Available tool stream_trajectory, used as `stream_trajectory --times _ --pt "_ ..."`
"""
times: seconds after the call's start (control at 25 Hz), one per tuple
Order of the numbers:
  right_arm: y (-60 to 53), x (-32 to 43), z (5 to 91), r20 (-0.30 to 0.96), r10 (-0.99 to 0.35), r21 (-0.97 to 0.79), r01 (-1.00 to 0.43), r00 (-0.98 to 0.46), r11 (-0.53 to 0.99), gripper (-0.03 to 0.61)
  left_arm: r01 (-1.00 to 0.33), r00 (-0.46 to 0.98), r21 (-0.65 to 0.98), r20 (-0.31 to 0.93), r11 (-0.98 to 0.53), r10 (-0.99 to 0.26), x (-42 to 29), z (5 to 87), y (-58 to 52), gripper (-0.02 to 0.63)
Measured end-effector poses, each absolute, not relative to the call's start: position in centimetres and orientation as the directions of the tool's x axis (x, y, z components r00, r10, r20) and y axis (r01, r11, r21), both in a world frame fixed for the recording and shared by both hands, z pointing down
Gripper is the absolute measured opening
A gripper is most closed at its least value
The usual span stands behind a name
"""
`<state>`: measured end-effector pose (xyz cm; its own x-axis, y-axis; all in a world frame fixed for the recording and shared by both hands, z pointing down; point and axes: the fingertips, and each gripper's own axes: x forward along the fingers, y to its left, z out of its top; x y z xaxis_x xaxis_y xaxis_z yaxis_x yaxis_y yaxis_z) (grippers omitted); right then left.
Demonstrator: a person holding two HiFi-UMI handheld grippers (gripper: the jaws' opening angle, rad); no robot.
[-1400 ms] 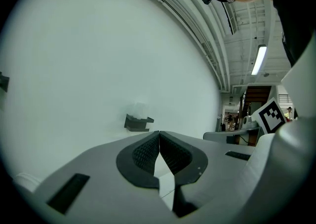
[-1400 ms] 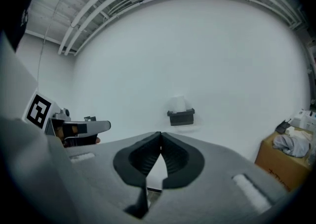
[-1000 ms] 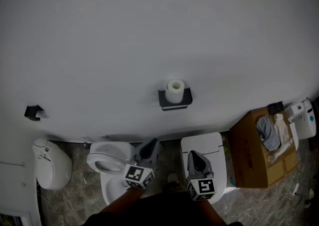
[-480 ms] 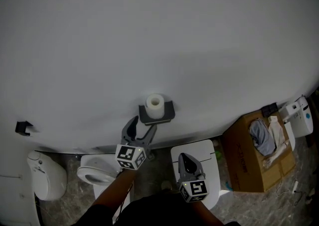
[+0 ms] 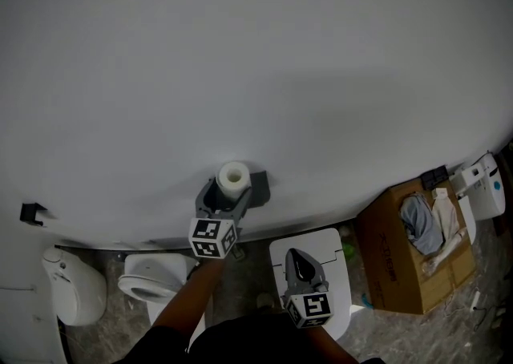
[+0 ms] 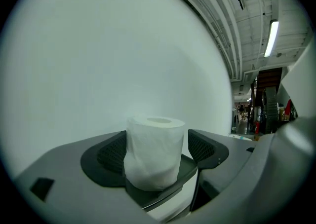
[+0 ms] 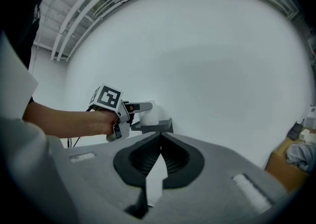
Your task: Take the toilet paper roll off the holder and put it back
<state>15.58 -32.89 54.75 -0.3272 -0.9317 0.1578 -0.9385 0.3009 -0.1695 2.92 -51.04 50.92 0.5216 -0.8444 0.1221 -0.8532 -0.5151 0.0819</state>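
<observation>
Left gripper [image 5: 227,192] jaws have just been opening and stand wide apart either side of the upright toilet paper roll [image 6: 154,151] on its wall holder [image 5: 258,192]. Right gripper [image 7: 159,139] clenched, empty.

Most of the head view is taken up by a plain white wall [image 5: 256,58]. A small black bracket [image 5: 32,212] is mounted on it at the far left.

Below the wall, a dark marbled floor [image 5: 248,274] is noted. A white toilet [image 5: 136,284] with an oval seat is seen standing on it. A rounded white fixture [image 5: 74,290] is seen to its left and a second toilet with a closed lid [image 5: 333,246] to its right.

Further right, an open cardboard box [image 5: 393,262] is recorded, with grey cloth [image 5: 418,220] and pale items lying in it. A white device [image 5: 485,190] is seen just beyond the box, and a small black object [image 5: 437,176] near its top edge.

In the left gripper view, a lit strip lamp [image 6: 270,38] is noted on the ceiling.
</observation>
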Motion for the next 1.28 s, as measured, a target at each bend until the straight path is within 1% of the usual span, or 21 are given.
stream_trajectory --times 0.28,0.44,0.52,0.68,0.92,1.12,1.28 --pt "-33.8 16.7 55.4 0.15 -0.934 -0.185 -0.937 -0.324 0.295 -0.002 -0.876 0.48 0.055 0.192 -0.479 -0.856 3.4 51.5 -52.3 0.39" --pt "-33.8 17.2 55.6 0.158 -0.936 -0.188 -0.94 -0.314 0.284 -0.002 -0.864 0.497 0.036 0.218 -0.502 -0.84 4.5 51.6 -52.8 0.388" --pt "-33.8 17.4 55.6 0.165 -0.936 -0.179 -0.943 -0.31 0.28 -0.002 -0.861 0.505 0.05 0.208 -0.507 -0.838 4.7 51.5 -53.0 0.362" --pt "-33.4 17.4 55.4 0.159 -0.942 -0.167 -0.948 -0.296 0.27 -0.002 -0.854 0.519 0.062 0.196 -0.517 -0.832 4.4 51.3 -52.7 0.354" --pt "-32.0 16.3 55.4 0.168 -0.942 -0.149 -0.952 -0.29 0.266 -0.002 -0.847 0.532 0.099 0.106 -0.523 -0.84 2.1 48.0 -50.0 0.354" --pt "-30.0 13.7 53.4 0.139 -0.942 -0.121 -0.949 -0.307 0.292 -0.002 -0.843 0.537 0.075 0.053 -0.533 -0.842 -2.1 43.5 -43.4 0.354" --pt "-27.8 12.1 51.1 0.117 -0.944 -0.106 -0.949 -0.309 0.297 -0.002 -0.859 0.511 -0.011 0.036 -0.512 -0.859 -6.8 41.3 -35.7 0.354"
